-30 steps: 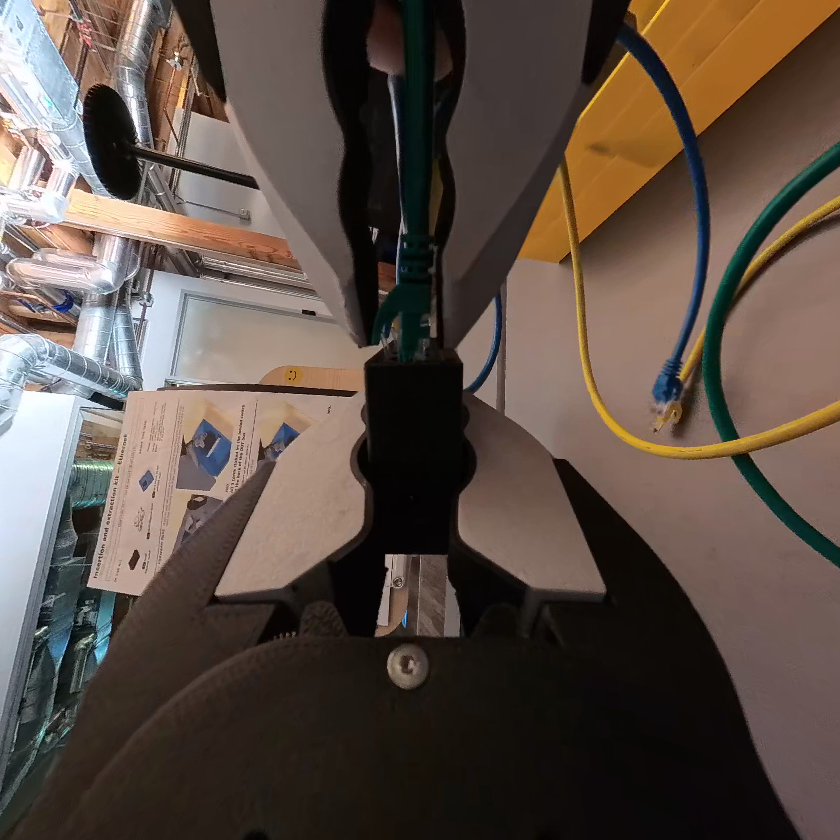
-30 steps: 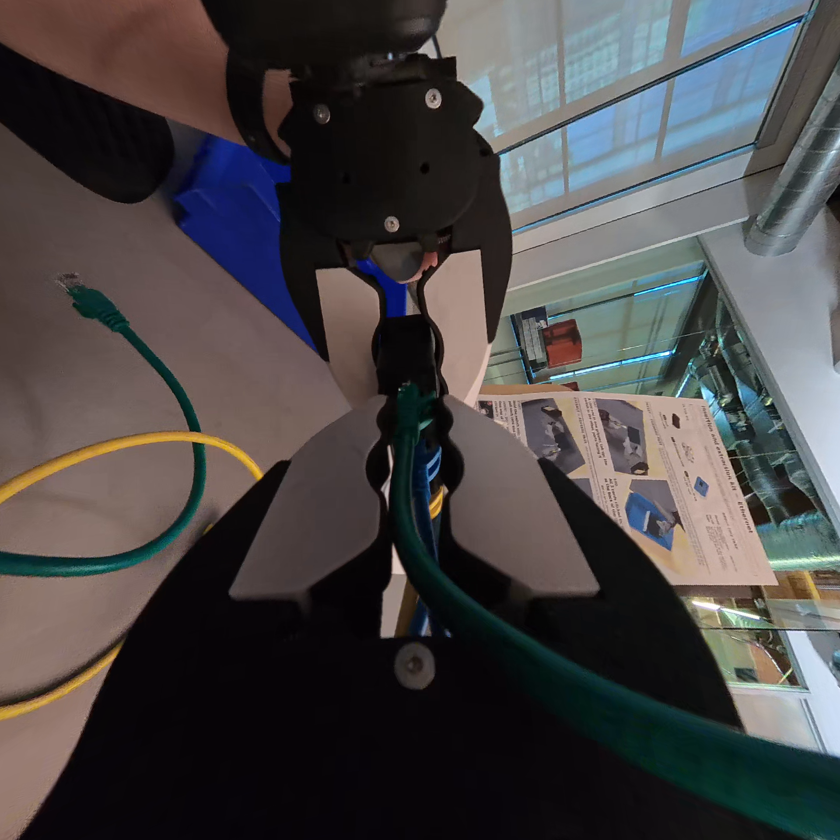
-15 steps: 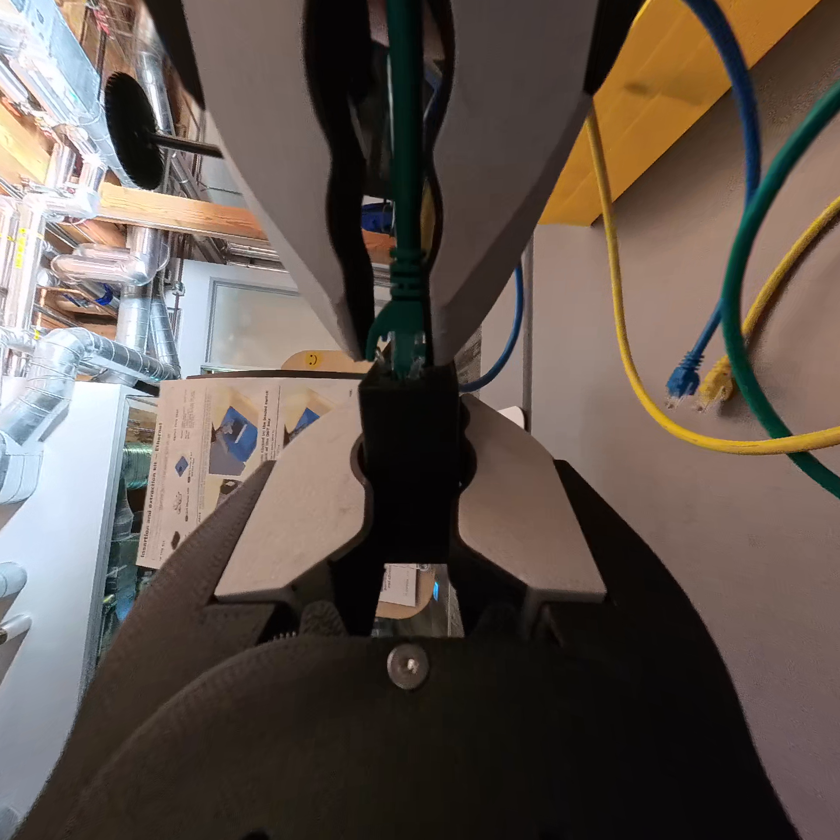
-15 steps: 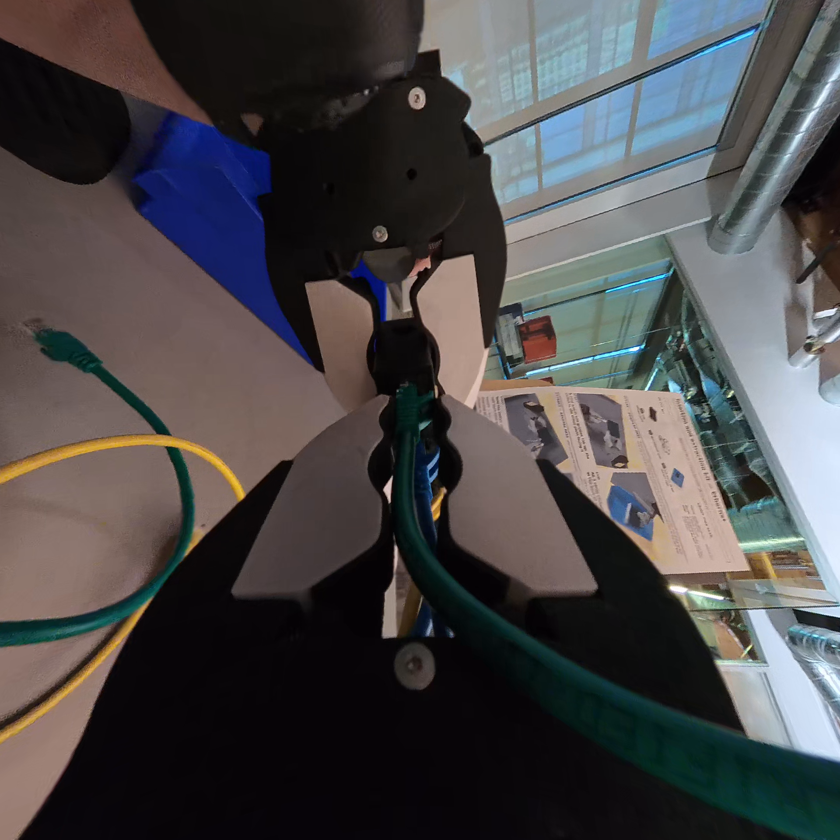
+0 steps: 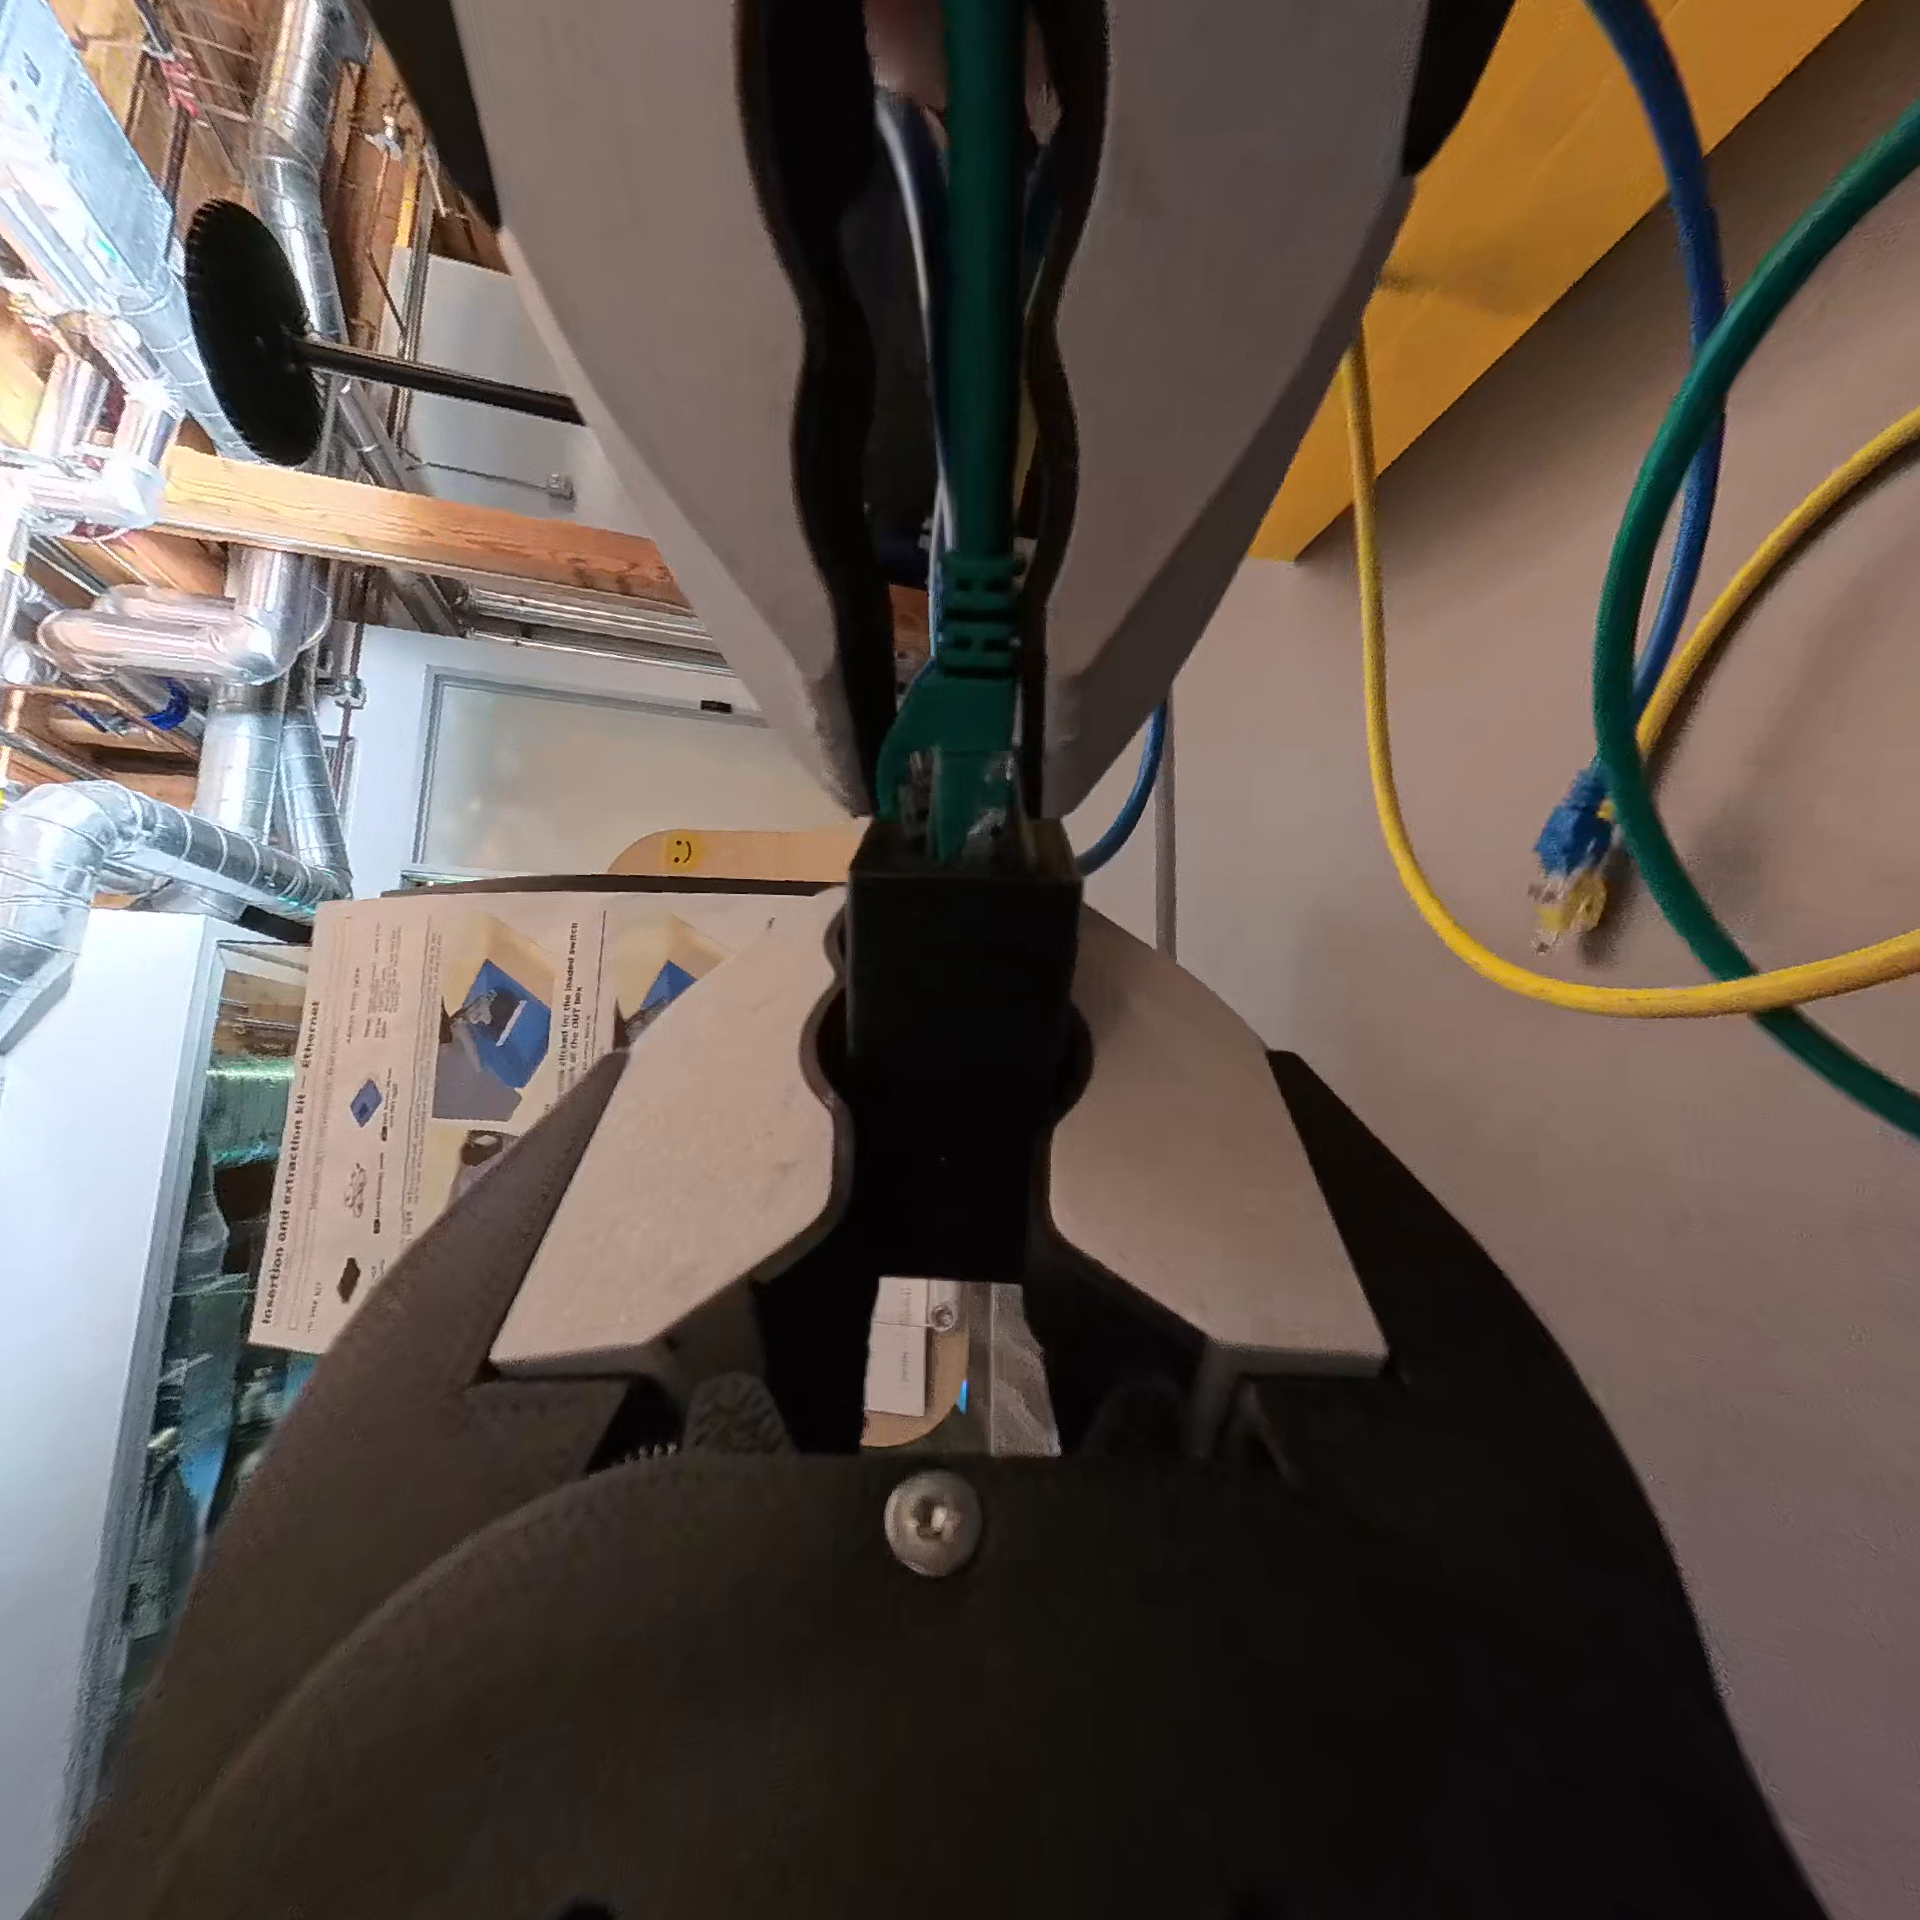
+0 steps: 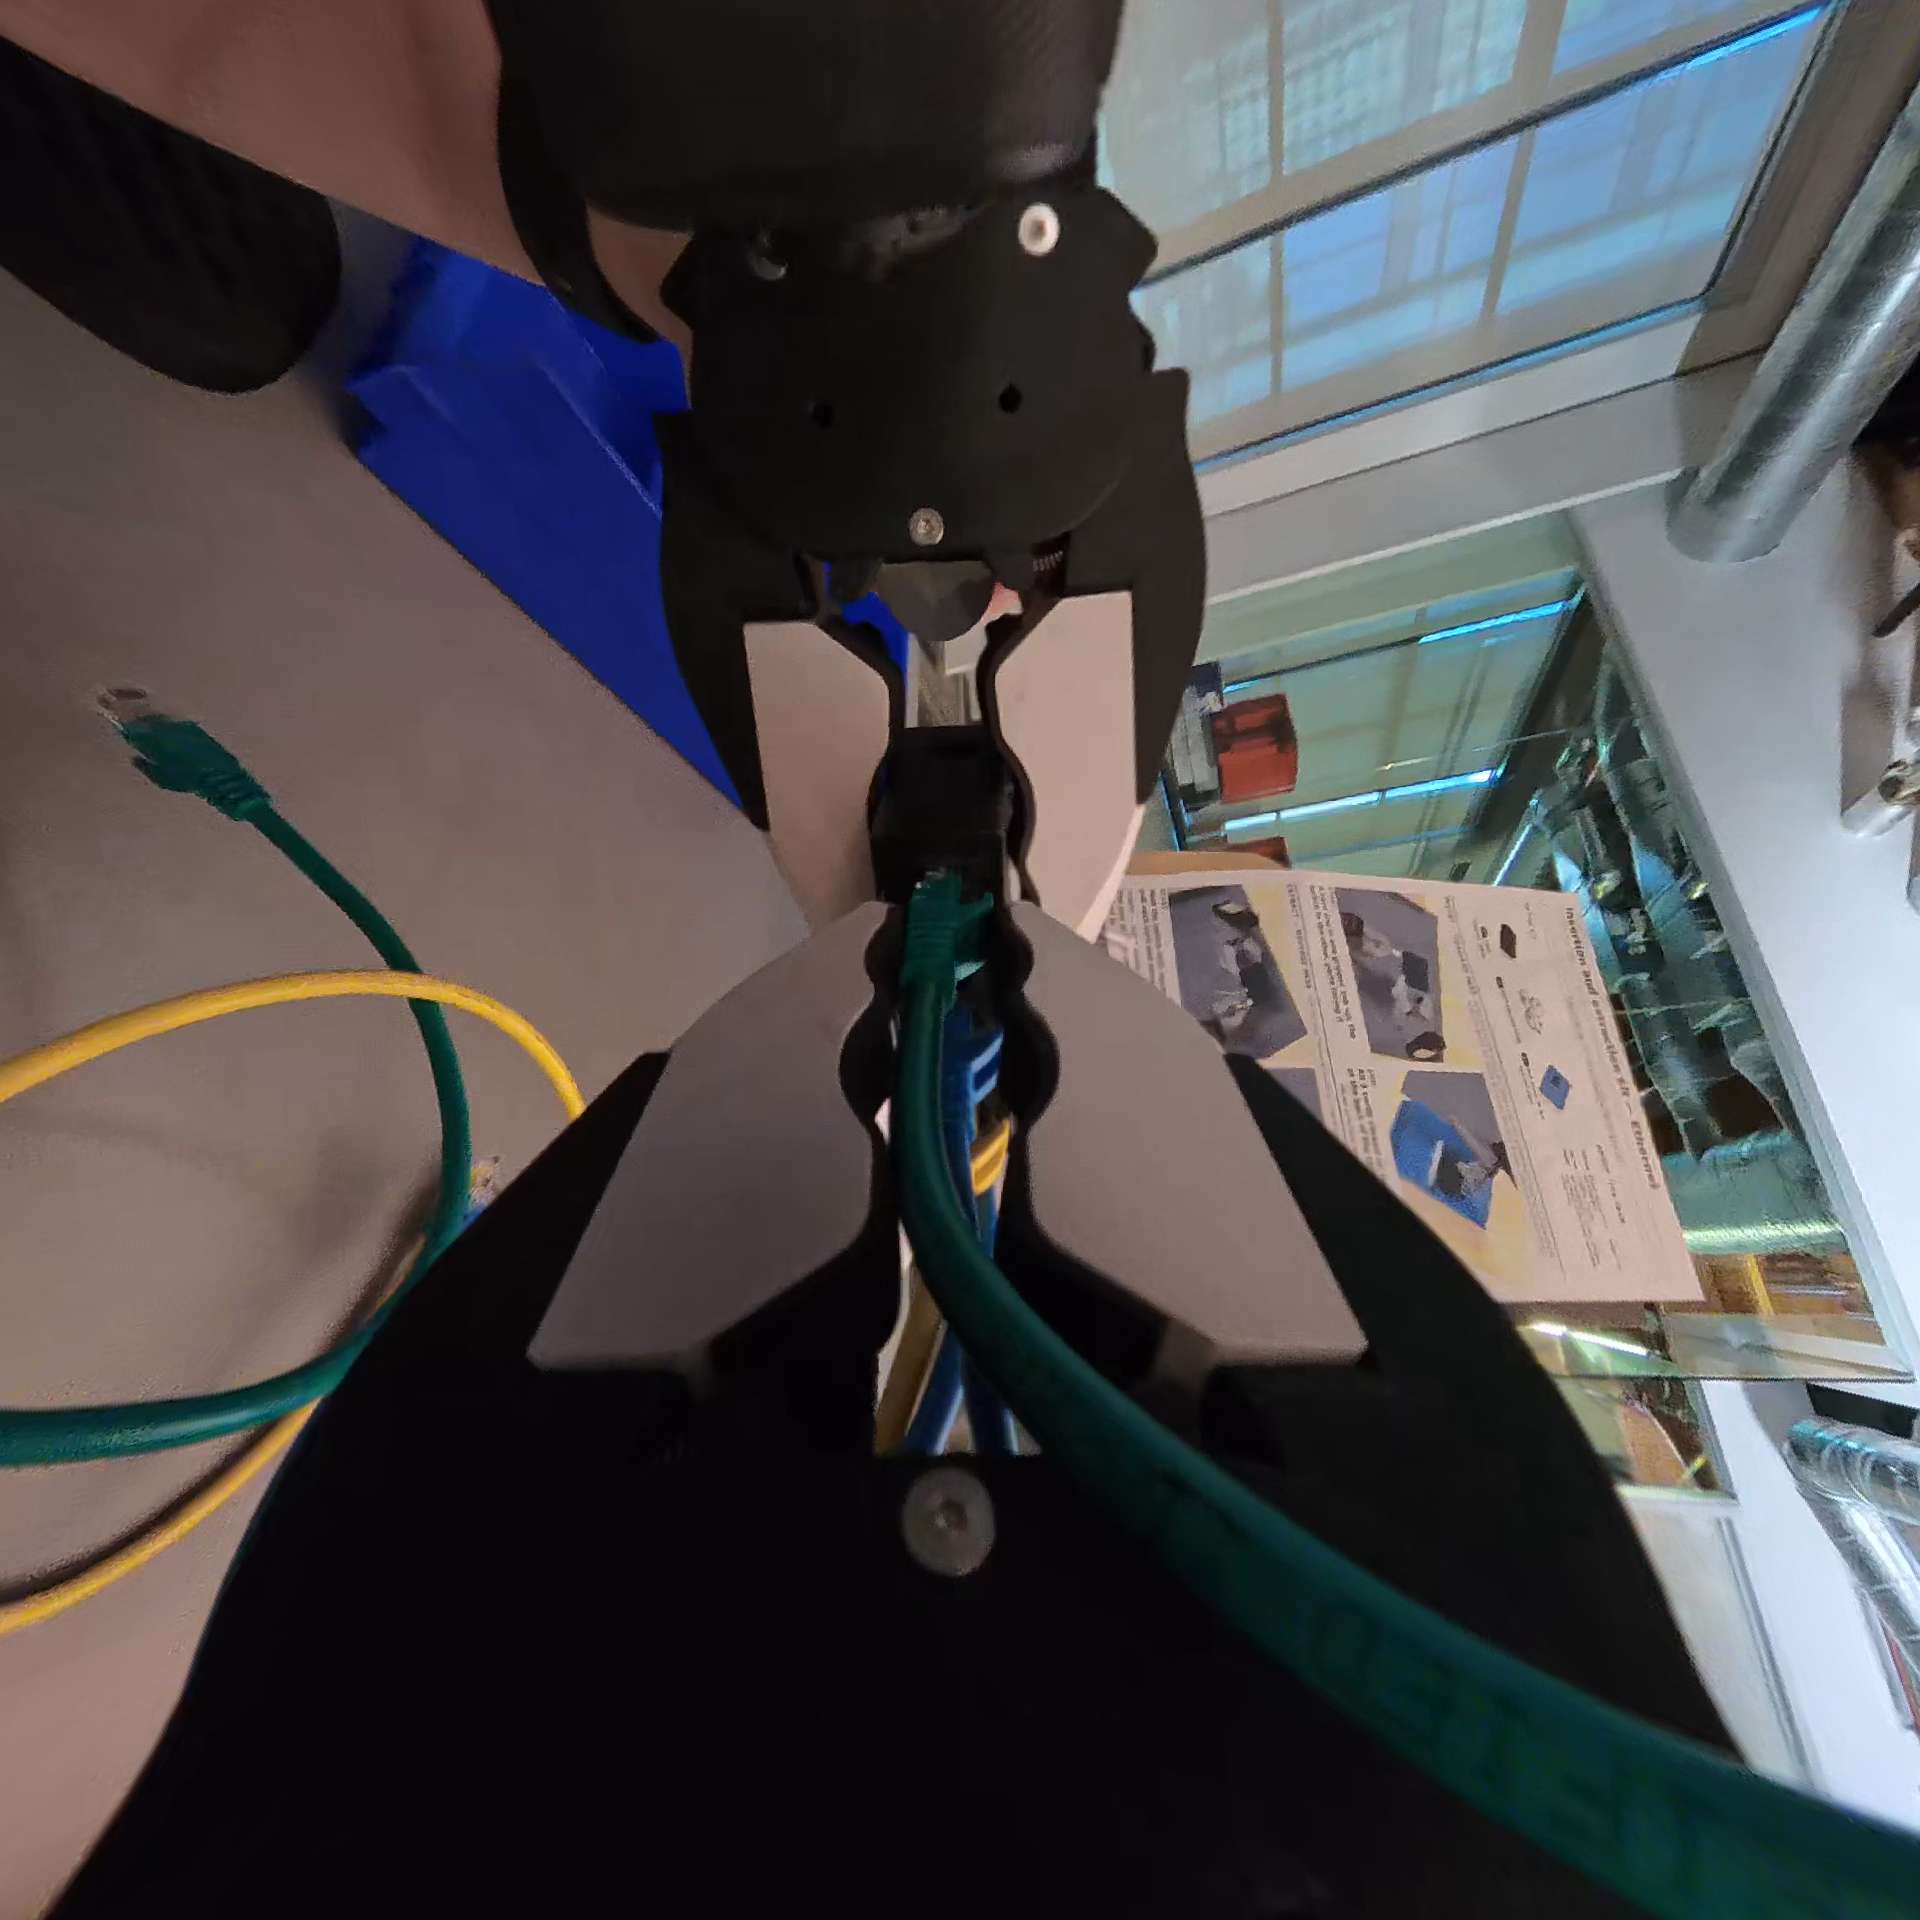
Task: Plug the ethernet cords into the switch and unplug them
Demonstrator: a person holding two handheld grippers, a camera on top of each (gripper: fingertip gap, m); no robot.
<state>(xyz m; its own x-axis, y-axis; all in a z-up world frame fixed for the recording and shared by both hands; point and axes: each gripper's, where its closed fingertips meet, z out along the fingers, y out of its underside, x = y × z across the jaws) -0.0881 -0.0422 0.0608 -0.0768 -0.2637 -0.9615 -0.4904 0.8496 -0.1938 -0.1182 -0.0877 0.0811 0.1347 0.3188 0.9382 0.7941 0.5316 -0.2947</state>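
Note:
My left gripper [image 5: 961, 956] is shut on the small black switch [image 5: 961, 1039] and holds it in the air. My right gripper [image 6: 945, 920] faces it tip to tip and is shut on the green ethernet cord [image 6: 940, 1122] just behind its plug [image 6: 940, 925]. The plug's clear tip [image 5: 961, 800] sits in the switch's port. In the right wrist view the switch [image 6: 940, 810] shows between the left gripper's fingers [image 6: 821, 727]. Blue and yellow cords show in the gap behind the green one.
Loose blue plug [image 5: 1574, 831], yellow plug [image 5: 1569, 914] and the green cord's free plug [image 6: 182, 753] lie on the grey table [image 6: 468, 831] among looping cords. A blue bin [image 6: 520, 436], a yellow board [image 5: 1507, 260] and an upright instruction sheet [image 6: 1455, 1091] stand nearby. My hands' fingertips stand some 5 cm from each other.
Both grippers have swayed slightly together, so the background shifted. The green plug stays at the switch's port and both grips are unchanged.

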